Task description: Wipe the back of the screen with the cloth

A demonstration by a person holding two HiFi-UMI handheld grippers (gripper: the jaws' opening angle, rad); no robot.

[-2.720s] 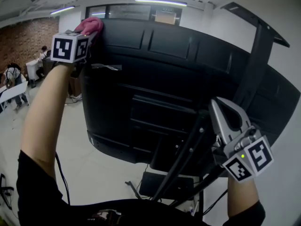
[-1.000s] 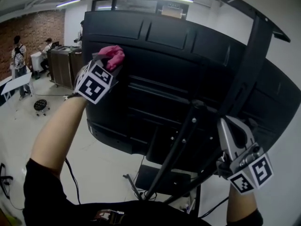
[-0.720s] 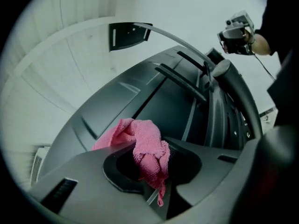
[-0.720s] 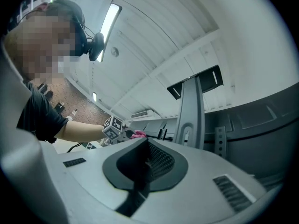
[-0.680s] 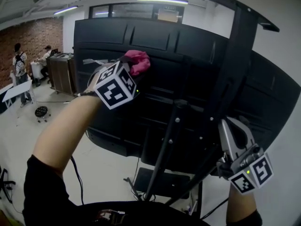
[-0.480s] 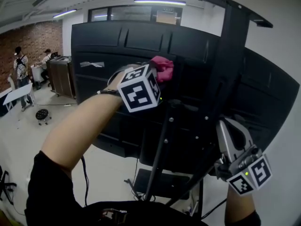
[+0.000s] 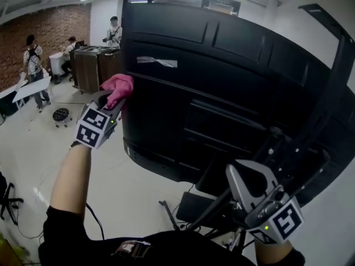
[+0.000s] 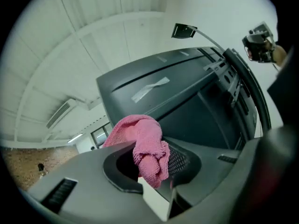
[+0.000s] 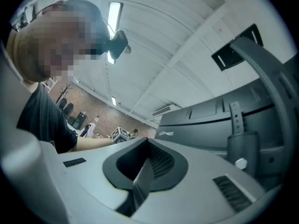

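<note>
Left gripper (image 7: 112, 100) clamped on the pink cloth (image 7: 118, 86)
Its jaws pinch the bunched cloth, with the bare left forearm raised up and forward. The cloth sits at the left edge of the screen's black back (image 7: 233, 87); I can't tell whether they touch. Right gripper (image 7: 247, 176) hangs low beneath the screen, jaws together, empty.

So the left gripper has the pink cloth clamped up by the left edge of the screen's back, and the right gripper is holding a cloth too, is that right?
Not quite. The right gripper holds nothing: the right gripper view shows its jaws together and empty. The left gripper does clamp the pink cloth by the left edge of the screen.
</note>
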